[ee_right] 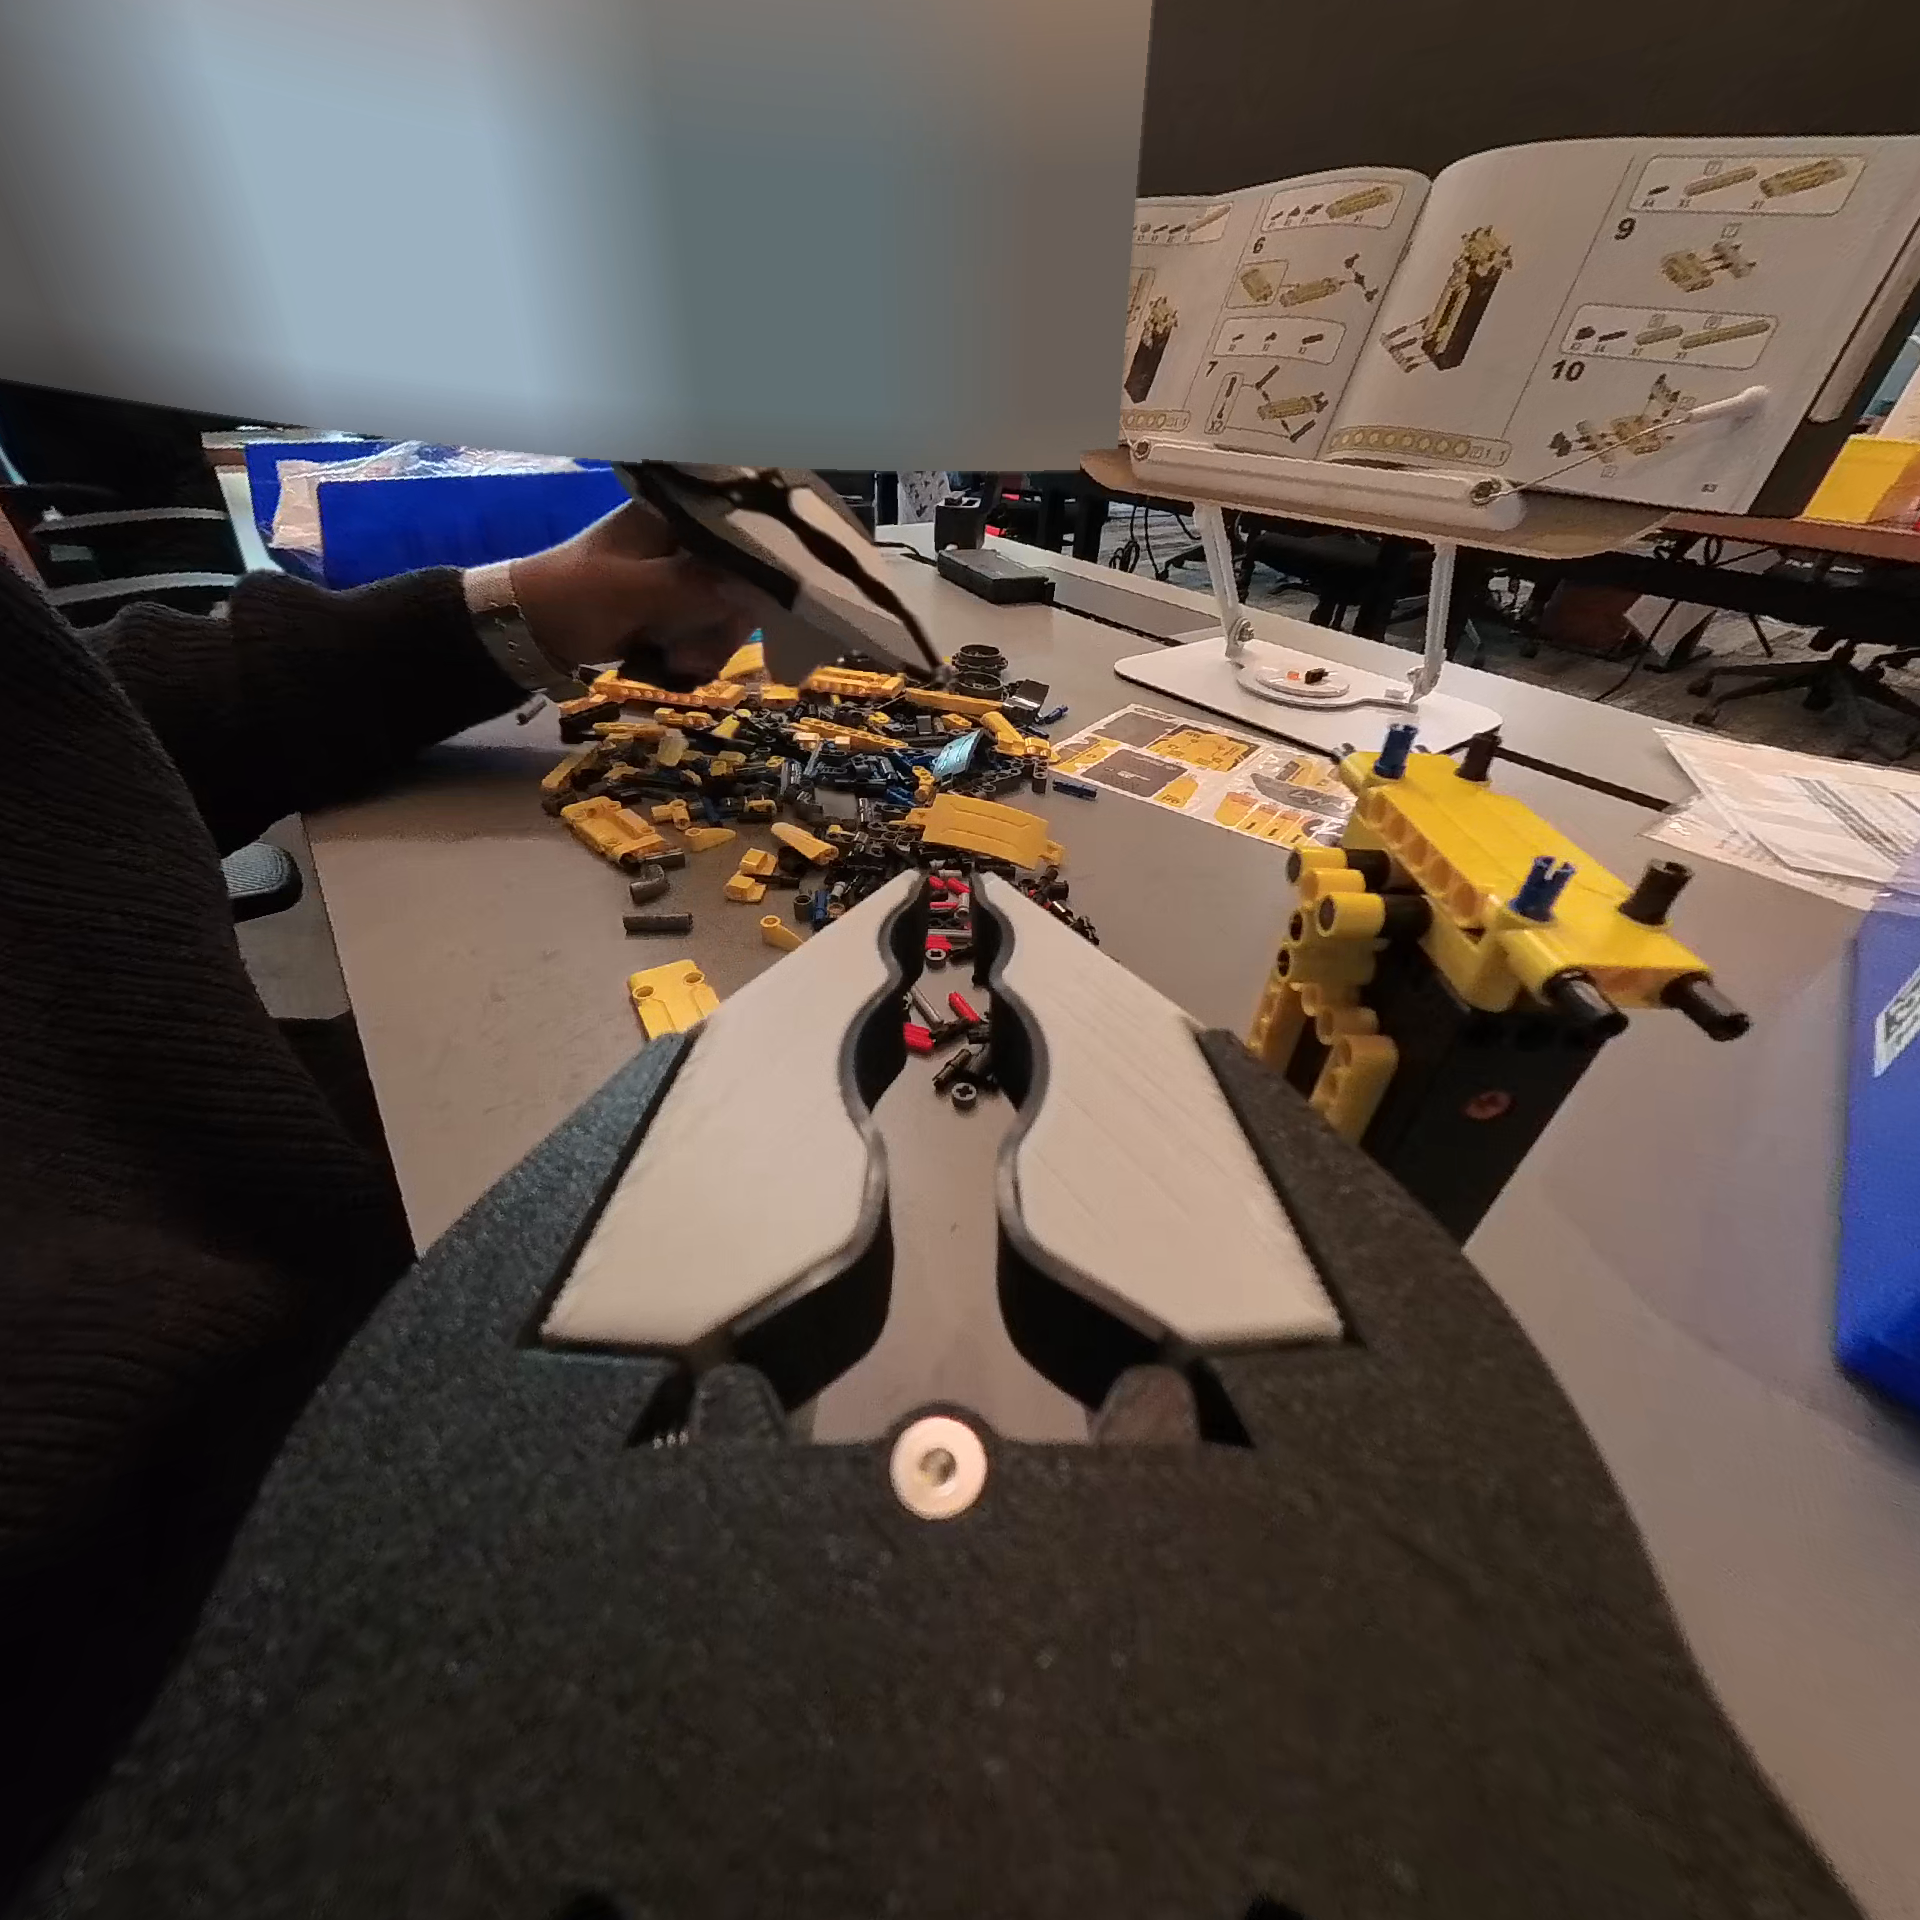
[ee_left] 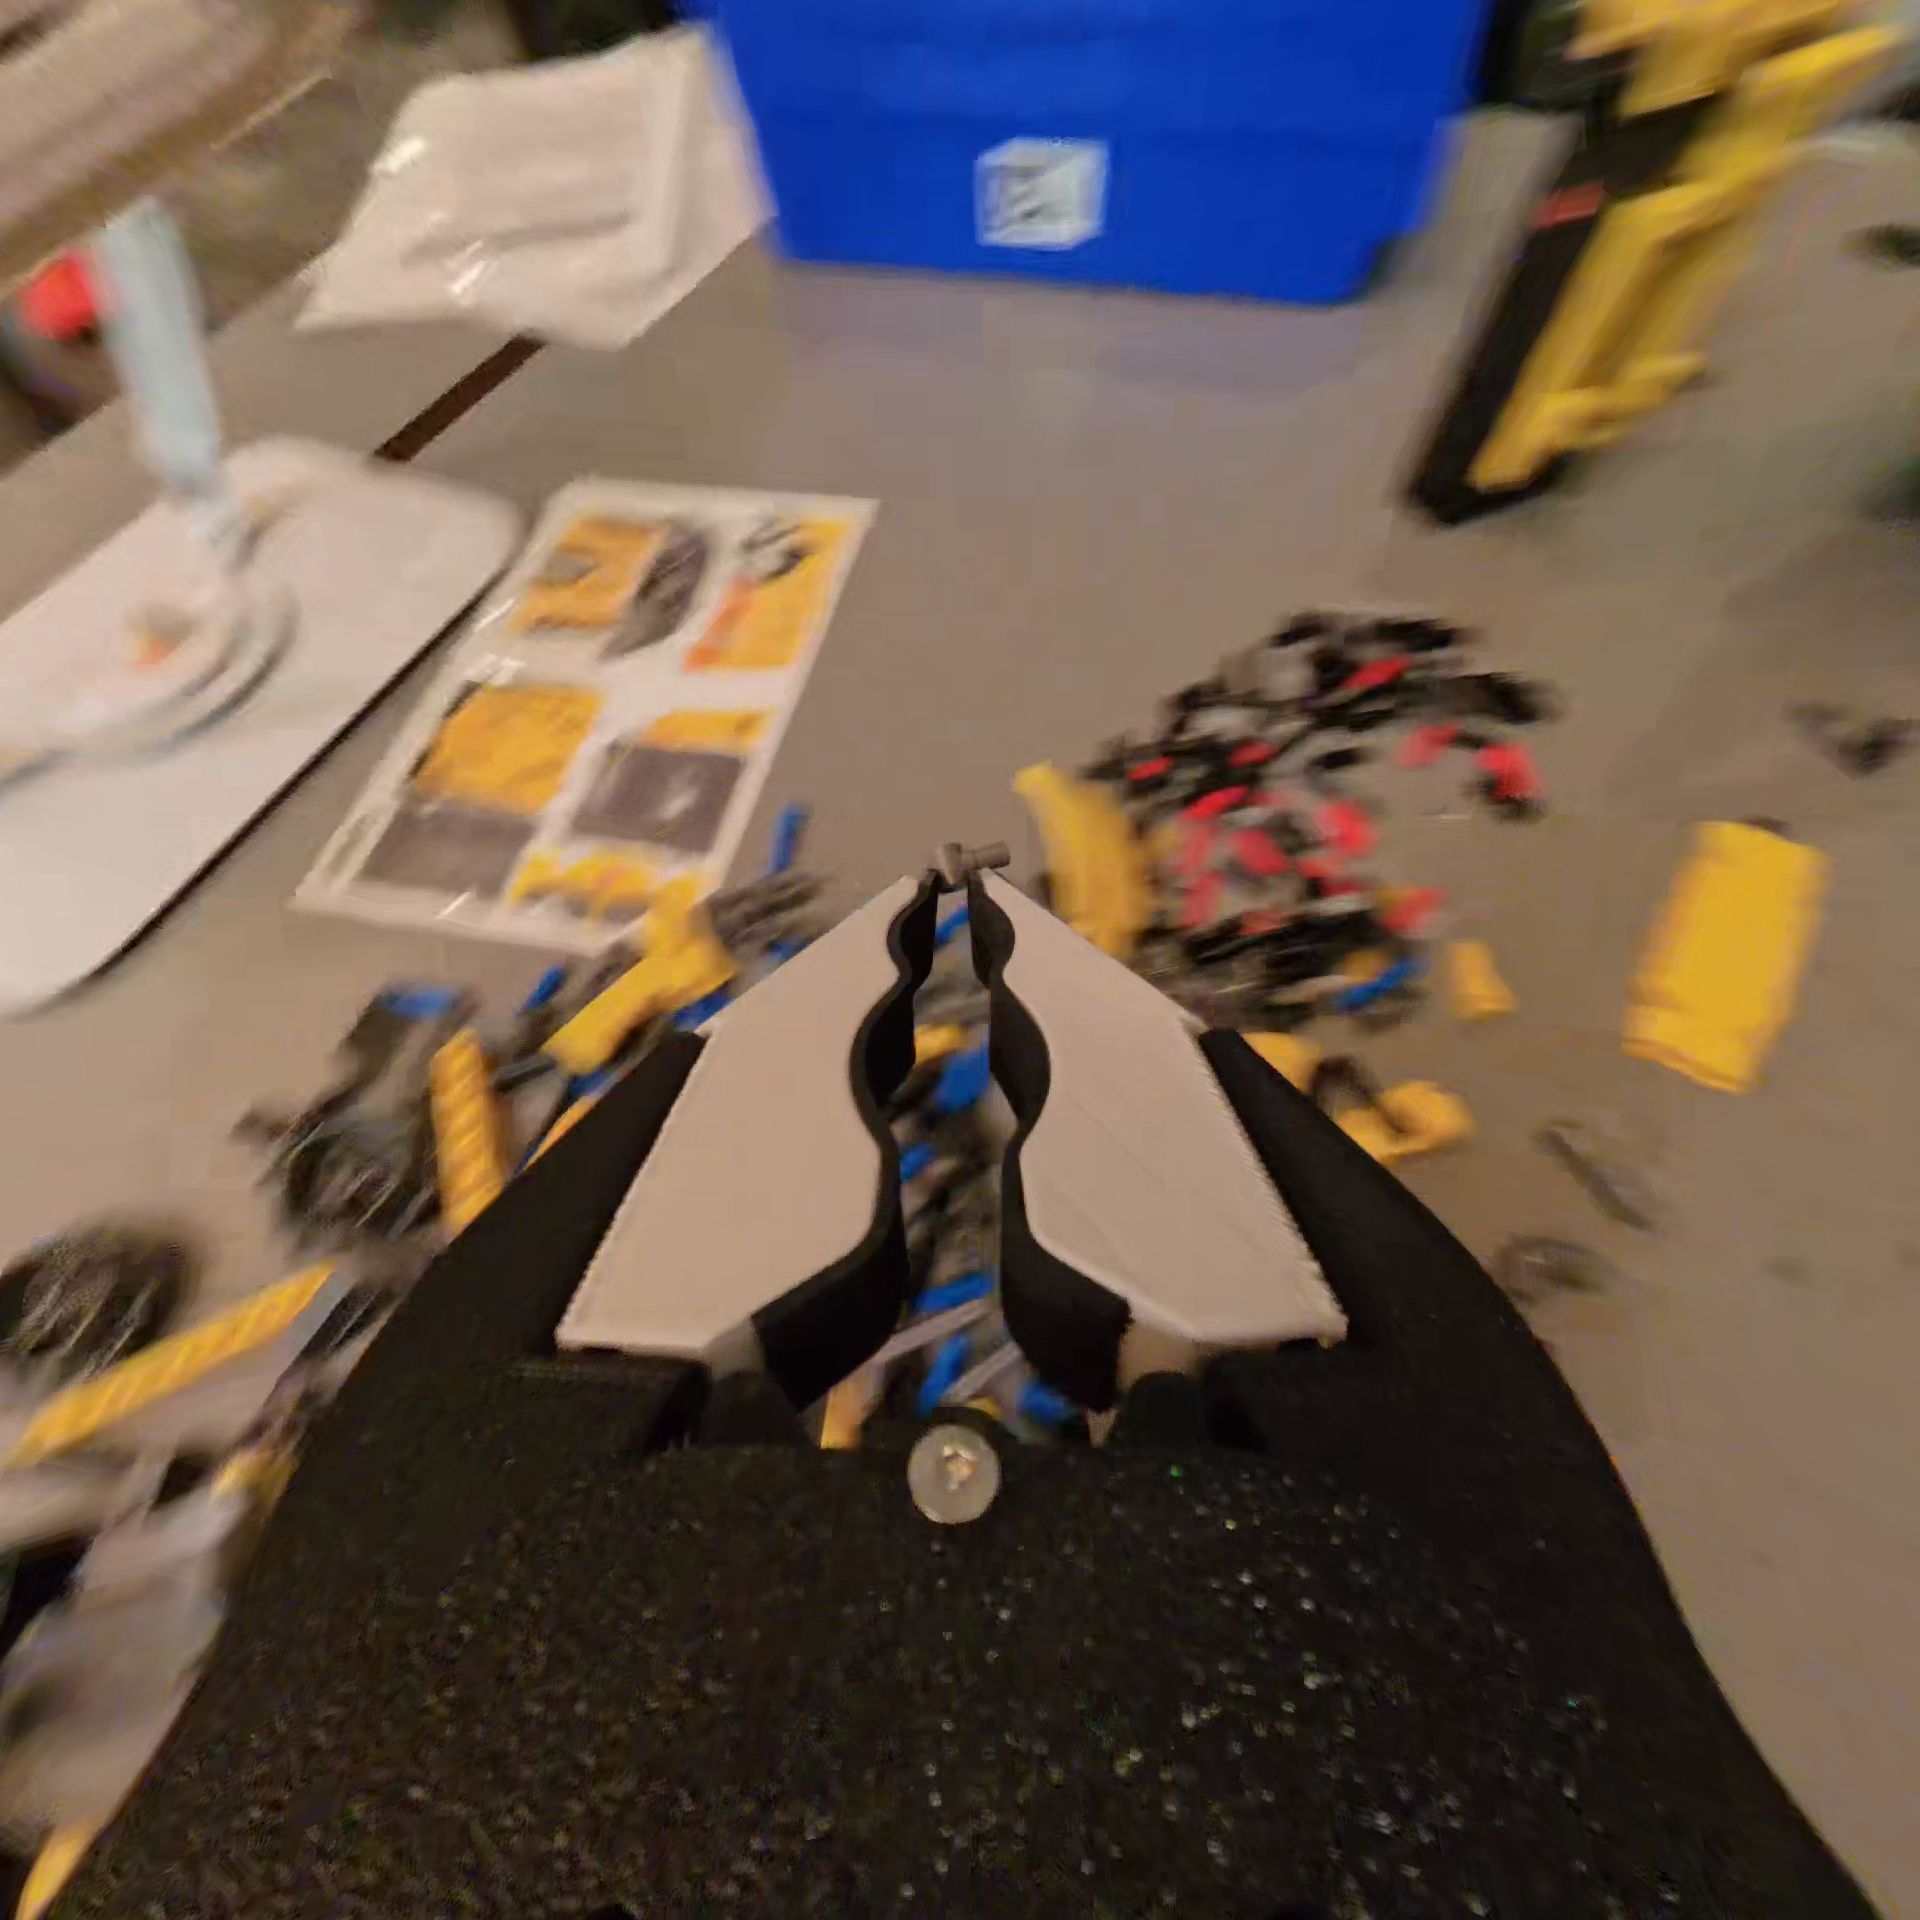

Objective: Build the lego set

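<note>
Left gripper [ee_left: 951,883] of mine pinches a small grey pin [ee_left: 969,858] at its fingertips, above the scattered pieces [ee_left: 1288,790]. Right gripper [ee_right: 948,888] hangs slightly parted, empty, beside the yellow model [ee_right: 1455,894].

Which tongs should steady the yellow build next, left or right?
Right, probably: the right tongs are empty, with the yellow build just beside them; the left tongs pinch a small grey pin.
</note>
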### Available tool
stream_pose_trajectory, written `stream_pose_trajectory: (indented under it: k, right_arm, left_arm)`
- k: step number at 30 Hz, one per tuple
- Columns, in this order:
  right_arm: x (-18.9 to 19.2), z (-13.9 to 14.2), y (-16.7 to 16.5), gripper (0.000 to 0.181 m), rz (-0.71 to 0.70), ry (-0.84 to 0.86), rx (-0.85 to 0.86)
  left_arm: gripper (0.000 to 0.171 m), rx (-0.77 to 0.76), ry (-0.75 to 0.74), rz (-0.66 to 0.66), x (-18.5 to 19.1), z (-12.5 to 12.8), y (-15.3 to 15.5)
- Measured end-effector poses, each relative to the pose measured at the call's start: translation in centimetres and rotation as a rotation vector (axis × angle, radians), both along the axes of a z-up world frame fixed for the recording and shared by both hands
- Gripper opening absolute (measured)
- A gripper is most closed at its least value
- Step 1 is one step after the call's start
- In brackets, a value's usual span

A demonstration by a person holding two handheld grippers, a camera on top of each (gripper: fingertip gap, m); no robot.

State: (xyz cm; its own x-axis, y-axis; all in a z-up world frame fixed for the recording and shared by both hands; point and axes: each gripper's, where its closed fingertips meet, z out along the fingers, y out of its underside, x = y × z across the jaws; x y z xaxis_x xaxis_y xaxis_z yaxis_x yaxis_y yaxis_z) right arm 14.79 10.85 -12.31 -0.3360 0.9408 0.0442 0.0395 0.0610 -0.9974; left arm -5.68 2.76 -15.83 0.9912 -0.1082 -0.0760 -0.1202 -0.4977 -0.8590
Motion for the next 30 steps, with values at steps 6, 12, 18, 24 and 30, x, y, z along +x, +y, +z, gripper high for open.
stream_pose_trajectory:
  k: [6, 12, 18, 24, 30]
  right_arm:
    - [0.1, 0.3, 0.1, 0.007, -0.002, 0.017, -0.009]
    - [0.2, 0.3, -0.2, 0.007, 0.002, 0.026, 0.011]
    - [0.7, 0.8, -0.2, 0.007, 0.018, 0.059, -0.01]
    - [1.1, 1.3, 0.0, 0.007, 0.02, 0.089, -0.039]
    - [0.9, 1.0, -0.1, 0.007, 0.015, 0.075, -0.024]
  left_arm:
    - [0.005, -0.111, 0.007, -0.525, 15.3, -1.2, 1.5]
    - [0.005, -0.266, 0.15, -0.706, 21.5, -5.0, 3.9]
    - [0.005, -0.326, 0.149, -0.754, 22.9, -6.1, 5.0]
    - [0.009, -0.285, 0.154, -0.692, 22.2, -5.7, 5.6]
    - [0.014, -0.181, 0.053, -0.5, 18.4, -3.2, 5.1]
